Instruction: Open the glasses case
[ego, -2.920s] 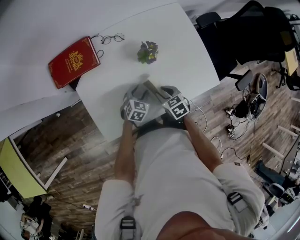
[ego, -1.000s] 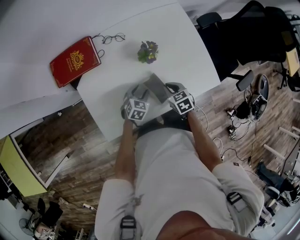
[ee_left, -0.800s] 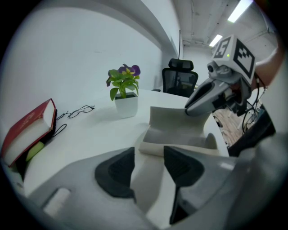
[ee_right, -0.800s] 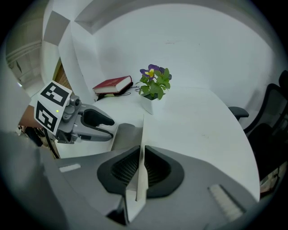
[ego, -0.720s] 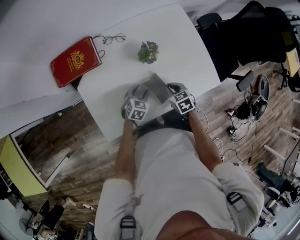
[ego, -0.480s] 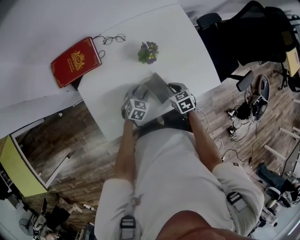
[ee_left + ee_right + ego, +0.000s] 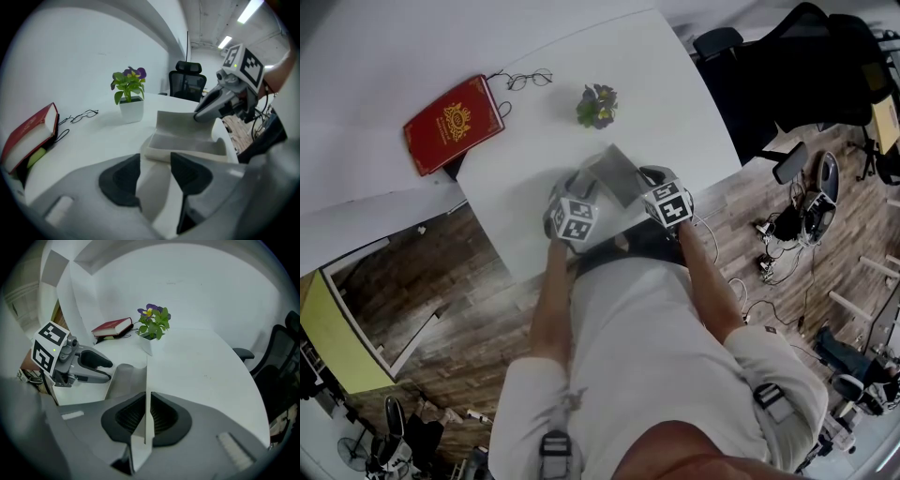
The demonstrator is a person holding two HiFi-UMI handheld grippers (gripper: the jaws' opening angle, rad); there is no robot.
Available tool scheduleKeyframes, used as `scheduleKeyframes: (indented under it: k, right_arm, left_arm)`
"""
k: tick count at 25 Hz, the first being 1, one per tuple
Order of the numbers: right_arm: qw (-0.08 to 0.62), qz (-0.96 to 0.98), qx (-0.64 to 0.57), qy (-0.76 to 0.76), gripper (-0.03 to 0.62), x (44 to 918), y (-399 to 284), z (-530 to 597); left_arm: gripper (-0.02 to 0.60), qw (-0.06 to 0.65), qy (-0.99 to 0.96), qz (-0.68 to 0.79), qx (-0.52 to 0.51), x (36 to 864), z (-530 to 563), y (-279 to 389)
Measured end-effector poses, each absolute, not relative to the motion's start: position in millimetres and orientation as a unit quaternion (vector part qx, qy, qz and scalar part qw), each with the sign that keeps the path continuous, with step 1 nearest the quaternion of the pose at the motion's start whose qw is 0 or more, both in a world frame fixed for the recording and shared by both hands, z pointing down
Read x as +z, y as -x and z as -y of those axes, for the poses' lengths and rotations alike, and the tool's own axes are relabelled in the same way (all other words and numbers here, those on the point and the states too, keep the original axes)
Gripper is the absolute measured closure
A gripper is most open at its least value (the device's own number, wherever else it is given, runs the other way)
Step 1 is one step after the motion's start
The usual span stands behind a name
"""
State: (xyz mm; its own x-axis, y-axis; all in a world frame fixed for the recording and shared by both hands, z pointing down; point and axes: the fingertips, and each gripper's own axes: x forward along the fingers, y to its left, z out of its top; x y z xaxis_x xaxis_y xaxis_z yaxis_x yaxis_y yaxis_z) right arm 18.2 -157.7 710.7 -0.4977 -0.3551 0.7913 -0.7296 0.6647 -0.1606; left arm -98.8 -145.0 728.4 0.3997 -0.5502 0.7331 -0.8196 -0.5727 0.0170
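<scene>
right gripper view: lid point(image 7: 140, 446) between jaws

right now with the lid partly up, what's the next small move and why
Probably ease the right tongs a bit further up and back, to fold the lid fully open. They are shut on the lid's thin edge, and the lid stands raised behind the case base. The left tongs clamp the base's near end, so it should stay put.

head camera high above potted plant point(image 7: 596, 105), looking steeply down; both gripper cameras low, nearer, facing it; plant shared.
</scene>
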Motion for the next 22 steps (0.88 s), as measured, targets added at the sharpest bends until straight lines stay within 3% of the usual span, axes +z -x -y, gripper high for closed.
scheduleKeyframes:
  k: [8,14,22]
  right_arm:
    - [0.368,0.836,0.235,-0.331,0.556,709.2,-15.3,160.9]
    - [0.355,0.841,0.230,-0.338,0.494,701.4,-12.0,160.6]
    - [0.314,0.856,0.209,-0.354,0.476,676.1,-5.1,164.4]
  left_arm:
    - [0.377,0.194,-0.815,0.422,0.347,730.0,145.7,100.6]
    - [0.377,0.195,-0.816,0.429,0.335,725.2,144.2,103.3]
    - [0.378,0.187,-0.818,0.455,0.297,699.3,145.4,107.7]
